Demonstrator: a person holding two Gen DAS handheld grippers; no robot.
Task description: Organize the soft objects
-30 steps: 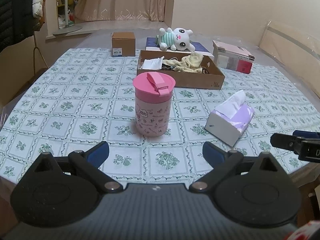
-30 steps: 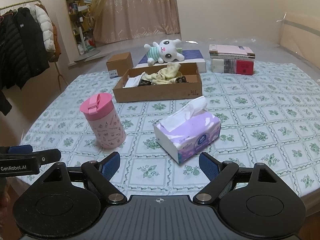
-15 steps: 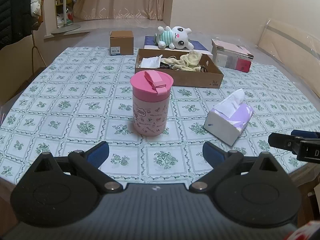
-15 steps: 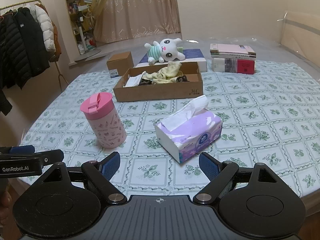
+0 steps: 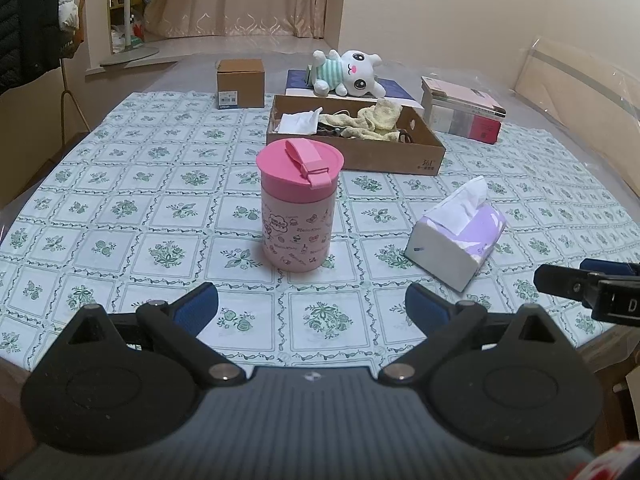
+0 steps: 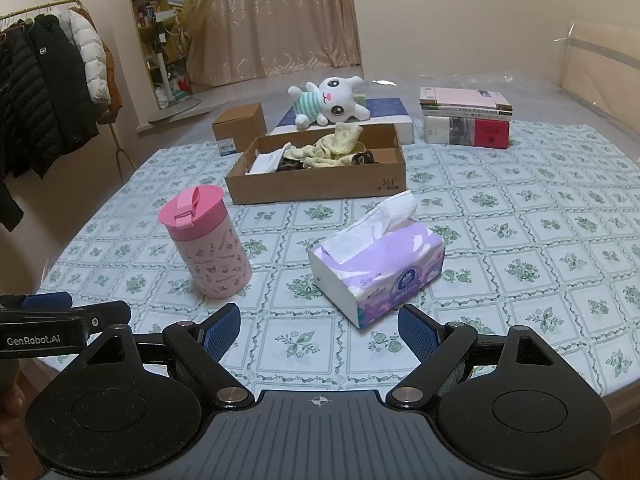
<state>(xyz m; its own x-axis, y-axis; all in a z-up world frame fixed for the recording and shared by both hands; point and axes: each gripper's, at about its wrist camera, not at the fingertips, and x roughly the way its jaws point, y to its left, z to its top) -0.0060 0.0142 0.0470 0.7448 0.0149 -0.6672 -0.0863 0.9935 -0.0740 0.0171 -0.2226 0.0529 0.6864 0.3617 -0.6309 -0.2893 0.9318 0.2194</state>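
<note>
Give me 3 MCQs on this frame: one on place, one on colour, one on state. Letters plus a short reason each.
1. Where does the plush bunny lie?
A. inside the cardboard tray
B. on the flat blue-topped box behind the cardboard tray
C. on the stack of books

2. What colour is the lid of the tumbler?
A. pink
B. green
C. white

3. How does the right gripper stand?
A. shut on the tissue pack
B. shut on nothing
C. open, nothing between its fingers

Answers:
1. B: the bunny rests on the blue-topped box, beyond the far wall of the cardboard tray.
2. A: the lid and its flip strap are a deeper pink than the pale pink body.
3. C: both blue pads stand wide apart over bare tablecloth, with the tissue pack ahead of them, untouched.
</note>
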